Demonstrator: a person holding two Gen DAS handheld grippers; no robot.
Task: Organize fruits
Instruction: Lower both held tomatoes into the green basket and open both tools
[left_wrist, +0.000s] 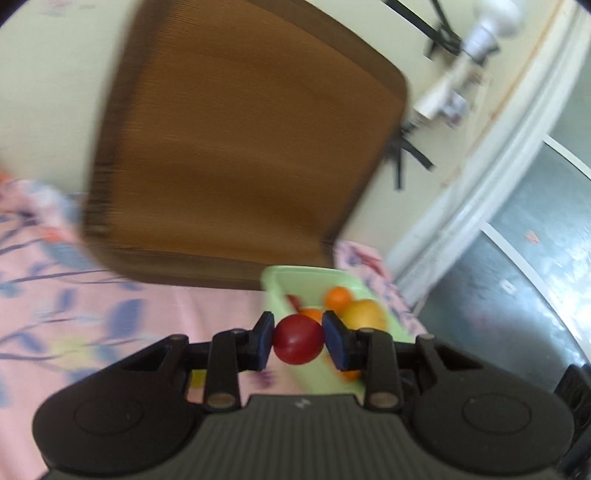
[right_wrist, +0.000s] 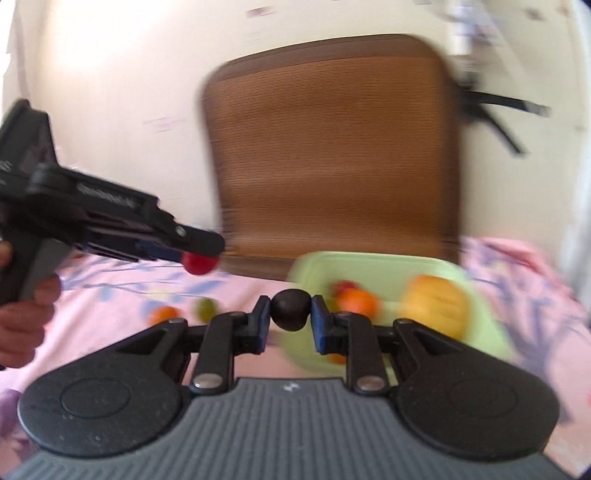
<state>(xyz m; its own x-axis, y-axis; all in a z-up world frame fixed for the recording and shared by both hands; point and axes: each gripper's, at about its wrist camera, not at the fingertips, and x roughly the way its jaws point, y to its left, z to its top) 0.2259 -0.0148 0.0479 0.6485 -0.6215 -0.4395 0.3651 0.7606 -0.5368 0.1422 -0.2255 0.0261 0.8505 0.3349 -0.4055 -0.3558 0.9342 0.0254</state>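
Observation:
My left gripper (left_wrist: 298, 339) is shut on a round red fruit (left_wrist: 298, 339), held above the near left edge of a light green tray (left_wrist: 280, 280). The tray holds an orange (left_wrist: 338, 297) and a yellow fruit (left_wrist: 364, 314). My right gripper (right_wrist: 290, 309) is shut on a dark brown round fruit (right_wrist: 290, 309), just left of the green tray (right_wrist: 369, 260), which holds an orange (right_wrist: 356, 301) and a large yellow fruit (right_wrist: 436, 304). The left gripper (right_wrist: 199, 258) with its red fruit (right_wrist: 199, 264) shows at the left of the right wrist view.
A brown chair back (right_wrist: 332, 147) stands behind the table. A pink floral cloth (right_wrist: 110, 295) covers the table. An orange (right_wrist: 164, 314) and a green fruit (right_wrist: 207, 308) lie loose on the cloth, left of the tray. A window (left_wrist: 517, 295) is at the right.

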